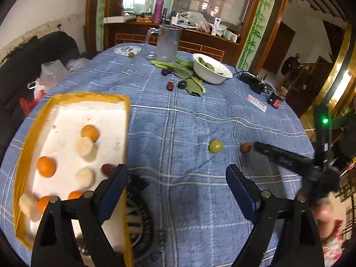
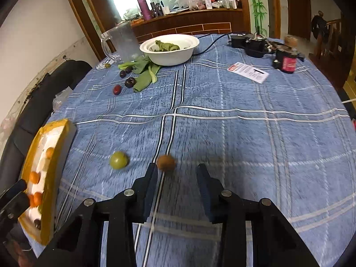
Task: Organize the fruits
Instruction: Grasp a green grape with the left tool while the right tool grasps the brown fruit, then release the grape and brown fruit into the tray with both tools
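the right hand-held gripper hangs low over the blue plaid surface with its jaws apart and nothing between them; a small round brown fruit lies just ahead of its left fingertip, and a round green fruit sits beside that, nearer the tray. neither shows a long axis. the left hand-held gripper is spread wide and empty beside the yellow-rimmed tray, which holds oranges and pale banana pieces. the tray's long side runs away from the camera.

Blue plaid table bears tray, bowl, jug, scattered fruit.
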Motion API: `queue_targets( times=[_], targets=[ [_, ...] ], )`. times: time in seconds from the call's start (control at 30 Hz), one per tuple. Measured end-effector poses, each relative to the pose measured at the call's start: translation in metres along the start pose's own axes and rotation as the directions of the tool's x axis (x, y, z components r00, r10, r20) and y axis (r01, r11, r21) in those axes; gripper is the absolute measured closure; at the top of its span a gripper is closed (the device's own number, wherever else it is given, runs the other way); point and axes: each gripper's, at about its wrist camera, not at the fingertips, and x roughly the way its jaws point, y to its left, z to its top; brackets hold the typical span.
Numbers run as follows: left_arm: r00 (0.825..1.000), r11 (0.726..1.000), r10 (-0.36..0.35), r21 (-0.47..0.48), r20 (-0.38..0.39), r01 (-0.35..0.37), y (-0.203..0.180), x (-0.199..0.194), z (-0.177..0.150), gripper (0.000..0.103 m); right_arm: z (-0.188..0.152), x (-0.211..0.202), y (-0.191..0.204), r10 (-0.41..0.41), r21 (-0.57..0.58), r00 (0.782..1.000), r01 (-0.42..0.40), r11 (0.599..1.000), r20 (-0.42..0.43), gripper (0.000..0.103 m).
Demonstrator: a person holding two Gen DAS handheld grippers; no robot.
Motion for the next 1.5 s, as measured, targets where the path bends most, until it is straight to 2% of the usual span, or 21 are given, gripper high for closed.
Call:
queue_targets(
  times=[0.07,0.2,0.23,0.27,0.3,0.33,0.37,0.43,0.63,0.83,0.9,0.93,1.03,1.17,1.33,1.43,1.5],
  targets=[
    [1.000,1.000,-0.006,0.006,-0.002,0.006,-0.005,0.008,0.006,0.015,0.000,0.009,0.001,0.030,-0.004,1.000,-0.030,1.000,-0.005,0.064],
    [1.000,1.000,-0.012,0.013,-0.015,0.013,-0.014,0.032,0.015,0.017,-0.002,0.024,0.004,0.030,-0.024,0.999,-0.030,0.999,-0.035,0.064],
    [0.999,1.000,-0.022,0.010,-0.024,0.022,-0.016,0.038,0.016,0.027,-0.003,0.025,0.004,0.029,-0.030,0.999,-0.030,0.999,-0.029,0.064],
    [0.999,0.999,-0.035,0.001,-0.040,0.035,-0.017,0.047,0.019,0.043,-0.003,0.026,0.005,0.032,-0.040,0.999,-0.033,0.999,-0.027,0.064],
    [0.996,0.998,-0.055,-0.013,-0.066,0.054,-0.019,0.058,0.021,0.051,-0.004,0.026,0.006,0.036,-0.045,0.999,-0.037,0.998,-0.026,0.064],
    [0.993,0.997,-0.077,-0.028,-0.093,0.074,-0.021,0.070,0.023,0.062,-0.005,0.027,0.006,0.053,-0.046,0.998,-0.055,0.997,-0.033,0.071],
    [0.991,0.996,-0.086,-0.036,-0.106,0.083,-0.022,0.075,0.024,0.064,-0.004,0.027,0.006,0.063,-0.044,0.997,-0.065,0.997,-0.038,0.081],
    [0.987,0.994,-0.103,-0.040,-0.122,0.099,-0.030,0.090,0.025,0.064,-0.005,0.025,0.003,0.072,-0.038,0.997,-0.073,0.997,-0.039,0.081],
    [0.990,0.996,-0.077,0.041,-0.115,0.082,-0.057,0.111,0.024,0.064,-0.002,0.009,-0.014,0.071,0.007,0.997,-0.071,0.997,-0.002,0.081],
    [0.991,0.989,-0.015,0.146,-0.130,0.034,-0.077,0.139,0.014,0.064,0.001,0.008,-0.023,0.073,0.044,0.997,-0.073,0.996,-0.001,0.081],
    [0.995,0.985,0.018,0.175,-0.101,0.000,-0.080,0.137,0.011,0.073,0.001,0.008,-0.022,0.084,0.046,0.996,-0.084,0.995,-0.002,0.080],
    [0.995,0.984,0.007,0.180,-0.099,0.011,-0.081,0.136,0.011,0.080,0.001,0.008,-0.023,0.095,0.052,0.995,-0.095,0.994,-0.003,0.080],
    [0.997,0.982,0.032,0.189,-0.064,-0.020,-0.081,0.123,0.011,0.080,0.002,0.006,-0.028,0.149,0.084,0.989,-0.149,0.985,0.003,0.080],
    [0.999,0.986,0.003,0.167,-0.033,0.003,-0.075,0.097,0.009,0.080,0.002,0.003,-0.035,0.234,0.138,0.972,-0.234,0.962,0.019,0.080],
    [1.000,0.994,-0.020,0.110,0.015,0.018,-0.054,0.055,0.005,0.079,0.000,0.003,-0.038,0.373,0.195,0.927,-0.373,0.907,0.035,0.080],
    [0.999,0.999,0.003,0.036,0.042,-0.005,-0.023,0.028,0.000,0.079,-0.002,0.003,-0.037,0.448,0.226,0.893,-0.445,0.866,0.043,0.080],
    [0.997,0.999,0.045,-0.010,0.061,-0.045,0.002,0.014,-0.005,0.079,-0.004,0.002,-0.034,0.464,0.230,0.885,-0.461,0.857,0.045,0.080]
  ],
)
